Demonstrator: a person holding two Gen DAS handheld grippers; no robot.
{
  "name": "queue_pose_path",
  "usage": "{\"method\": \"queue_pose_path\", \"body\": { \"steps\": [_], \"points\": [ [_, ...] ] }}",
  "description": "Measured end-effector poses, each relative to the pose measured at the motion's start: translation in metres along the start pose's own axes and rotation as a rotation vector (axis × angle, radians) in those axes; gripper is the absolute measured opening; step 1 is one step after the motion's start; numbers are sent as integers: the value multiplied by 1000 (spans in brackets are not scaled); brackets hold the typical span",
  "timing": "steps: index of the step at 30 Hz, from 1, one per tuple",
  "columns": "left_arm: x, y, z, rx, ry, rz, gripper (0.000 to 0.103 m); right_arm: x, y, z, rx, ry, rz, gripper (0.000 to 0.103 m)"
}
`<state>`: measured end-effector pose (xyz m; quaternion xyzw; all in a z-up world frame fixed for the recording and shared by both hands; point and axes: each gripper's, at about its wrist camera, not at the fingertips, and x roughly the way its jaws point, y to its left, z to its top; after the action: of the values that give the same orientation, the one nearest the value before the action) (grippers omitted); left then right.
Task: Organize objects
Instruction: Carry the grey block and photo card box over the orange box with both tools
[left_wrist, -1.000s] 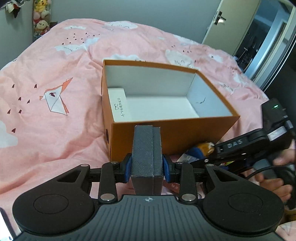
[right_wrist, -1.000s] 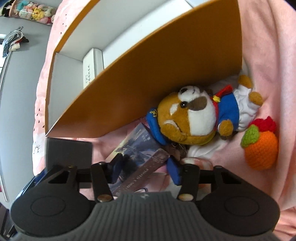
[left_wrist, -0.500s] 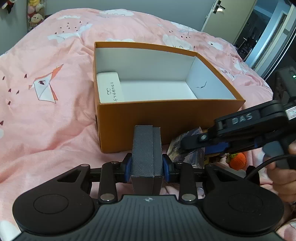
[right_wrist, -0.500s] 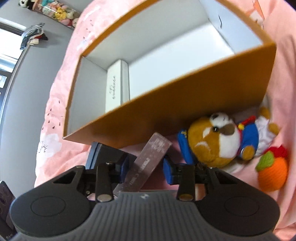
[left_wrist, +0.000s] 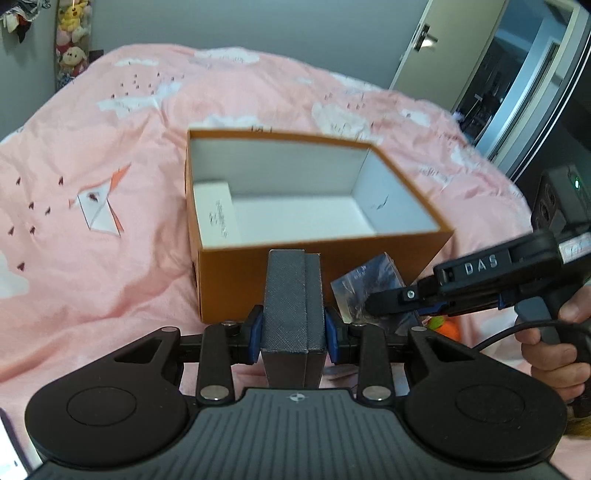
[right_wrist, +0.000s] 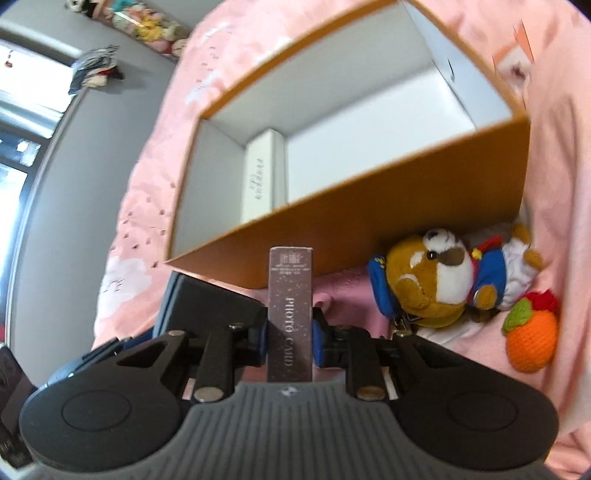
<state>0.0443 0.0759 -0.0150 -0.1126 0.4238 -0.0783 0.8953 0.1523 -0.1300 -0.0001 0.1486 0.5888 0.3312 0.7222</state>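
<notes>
Maroon "PHOTO CARD" box (right_wrist: 290, 317) clamped in right claw (right_wrist: 290, 338); left claw (left_wrist: 293, 330) grips grey case (left_wrist: 293, 299).

Your views are evenly lit by soft daylight; the window (right_wrist: 22, 122) at the left glares white. Motion blur smears the orange box (right_wrist: 388, 221) rim and the bed (left_wrist: 110, 258) print. Fisheye bending curves walls and darkens the corners.

My left gripper (left_wrist: 293, 330) is black, with two big round bumps, a ridged grey middle, blue pads on its fingers (left_wrist: 255, 330) and shiny silver screws. My right gripper (right_wrist: 290, 334) looks the same. From the side it says "DAS" in white. A black cable hangs by my bare right hand (left_wrist: 557, 350).
</notes>
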Motion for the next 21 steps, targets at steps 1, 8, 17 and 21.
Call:
{"method": "queue_pose_path", "body": {
  "steps": [1, 8, 17, 21],
  "points": [
    [-7, 0, 4, -6, -12, -13, 37, -9, 1, 1, -20, -11, 7, 24],
    [-35, -3, 61, -80, -128, -106, 37, -72, 14, 19, -121, -122, 76, 24],
    [54, 1, 109, -249, -71, -68, 37, -57, 6, 92, -139, -235, -24, 24],
    [106, 15, 102, -367, 38, -59, 37, -17, -13, 112, -121, -165, -76, 24]
  ]
}}
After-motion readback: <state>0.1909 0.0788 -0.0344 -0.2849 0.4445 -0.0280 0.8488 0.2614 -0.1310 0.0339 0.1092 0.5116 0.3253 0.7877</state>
